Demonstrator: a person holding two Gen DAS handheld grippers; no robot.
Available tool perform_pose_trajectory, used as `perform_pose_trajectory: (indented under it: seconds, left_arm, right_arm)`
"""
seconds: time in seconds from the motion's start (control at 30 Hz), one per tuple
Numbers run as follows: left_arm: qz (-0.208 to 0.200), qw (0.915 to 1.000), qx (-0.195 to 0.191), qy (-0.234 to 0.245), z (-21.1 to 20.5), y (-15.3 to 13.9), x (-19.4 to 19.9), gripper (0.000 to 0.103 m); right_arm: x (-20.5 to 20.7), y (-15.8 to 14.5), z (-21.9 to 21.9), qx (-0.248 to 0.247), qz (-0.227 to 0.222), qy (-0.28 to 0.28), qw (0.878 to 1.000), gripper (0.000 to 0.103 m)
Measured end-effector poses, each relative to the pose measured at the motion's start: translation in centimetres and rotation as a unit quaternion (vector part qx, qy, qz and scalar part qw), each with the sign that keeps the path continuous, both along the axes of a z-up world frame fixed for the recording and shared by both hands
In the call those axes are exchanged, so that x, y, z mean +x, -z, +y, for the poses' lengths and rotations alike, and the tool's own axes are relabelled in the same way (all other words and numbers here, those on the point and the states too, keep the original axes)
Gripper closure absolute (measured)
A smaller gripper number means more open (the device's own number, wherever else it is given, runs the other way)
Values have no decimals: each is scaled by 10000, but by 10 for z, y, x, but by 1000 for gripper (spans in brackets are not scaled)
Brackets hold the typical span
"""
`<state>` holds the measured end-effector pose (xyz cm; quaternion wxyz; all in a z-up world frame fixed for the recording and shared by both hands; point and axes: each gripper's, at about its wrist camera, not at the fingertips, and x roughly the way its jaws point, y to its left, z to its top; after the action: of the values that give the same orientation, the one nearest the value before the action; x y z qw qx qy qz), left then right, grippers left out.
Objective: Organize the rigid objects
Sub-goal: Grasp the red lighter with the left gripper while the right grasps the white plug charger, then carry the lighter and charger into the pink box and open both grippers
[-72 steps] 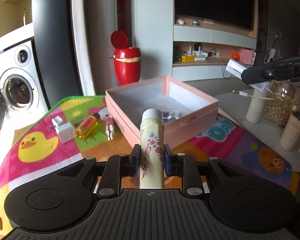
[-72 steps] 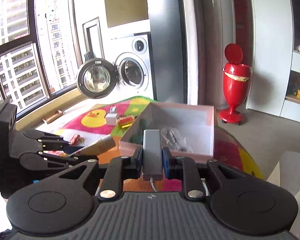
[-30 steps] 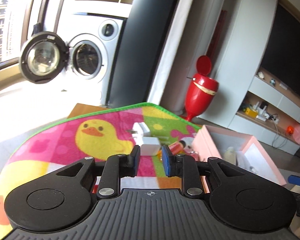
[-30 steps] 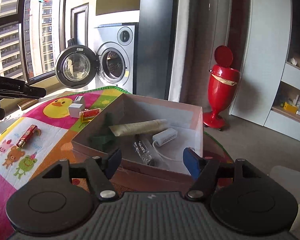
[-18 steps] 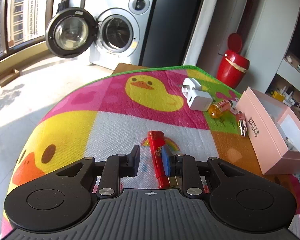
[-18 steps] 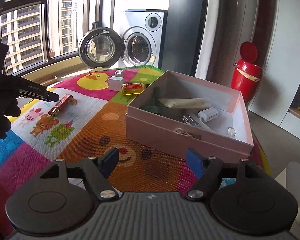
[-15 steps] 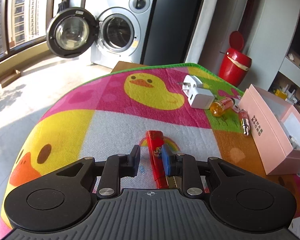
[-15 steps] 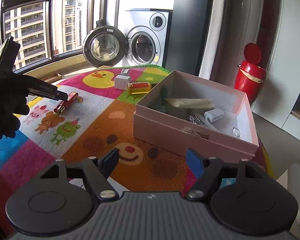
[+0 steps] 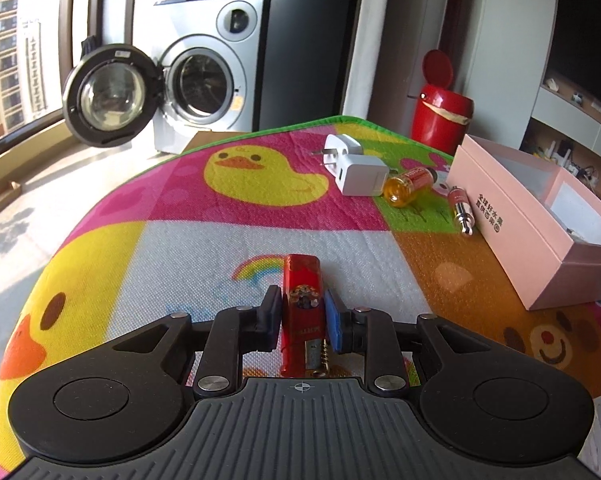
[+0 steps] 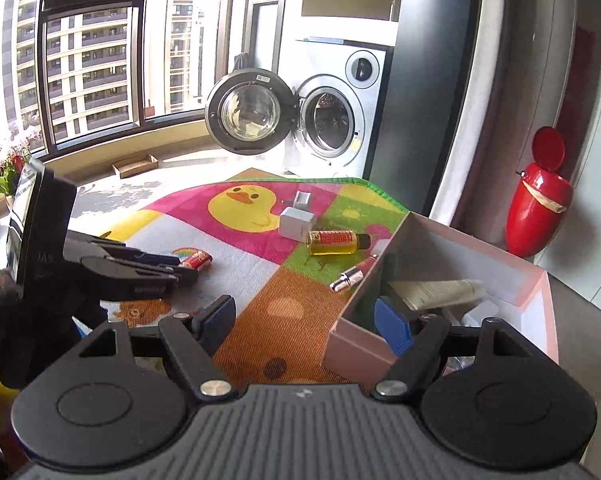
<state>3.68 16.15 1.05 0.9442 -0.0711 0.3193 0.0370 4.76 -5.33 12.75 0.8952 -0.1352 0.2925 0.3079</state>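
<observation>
My left gripper (image 9: 302, 314) is shut on a red lighter (image 9: 301, 292) low over the colourful mat (image 9: 172, 216); it also shows in the right wrist view (image 10: 182, 266) with the lighter (image 10: 199, 260) at its tips. My right gripper (image 10: 306, 318) is open and empty, near the pink box (image 10: 536, 280), (image 9: 512, 216). On the mat lie a white charger (image 9: 358, 170), (image 10: 296, 222), a yellow bottle (image 9: 408, 187), (image 10: 336, 242) and a small pink tube (image 9: 462, 210), (image 10: 352, 274). A cream tube (image 10: 440, 292) and other items lie in the box.
A washing machine (image 9: 204, 84) with its door open stands beyond the mat's far edge. A red bin (image 9: 440, 116) stands on the floor to the right of it. Windows run along the left (image 10: 80, 60).
My left gripper has closed on the red lighter, which now sits between its pads. My right gripper has moved closer to the box, still open.
</observation>
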Motion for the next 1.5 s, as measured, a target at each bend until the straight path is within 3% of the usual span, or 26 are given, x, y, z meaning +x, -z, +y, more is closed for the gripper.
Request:
perform_pose_trajectory:
  seconds: [0.13,0.27,0.53,0.7,0.73,0.87,1.0,1.13,1.23,1.37,1.5]
  left_arm:
    - [-183,9988,-446,55,11,2,-10,77]
    - [-284,9947,-989,25,25,5,-12,77]
    - [-368,9895,-1400,2,34,8,-15,77]
    - [-377,9884,-1473,0,36,9,-15,77]
    - [-380,9882,-1484,1,36,9,-15,77]
    - [-372,9878,-1509,-3,37,10,-16,77]
    - [-369,9882,-1484,-4,37,10,-15,77]
    - [-371,9898,-1376,1,33,9,-16,77]
    - [-429,9915,-1227,73,27,6,-18,77]
    - [-483,9933,-928,496,5,-5,-30,77]
    - [-417,9904,-675,1136,-25,-17,-53,77]
  right_arm:
    - [67,-9,45,125,622,103,9979,26]
    - [139,7,86,138,1346,482,9896,26]
    - [218,48,151,-434,1540,1148,9804,27]
    - [232,64,173,-631,1714,1084,9772,51]
    - [232,65,175,-652,1762,1031,9768,66]
    - [215,55,174,-623,1515,944,9820,66]
    - [181,22,156,-330,1177,585,9908,66]
    - [128,-13,104,154,1192,225,9925,66]
    - [82,-24,61,187,1019,141,9945,66]
    - [34,-22,0,154,897,364,9952,66]
    - [-1,-9,-58,-50,575,1016,9931,66]
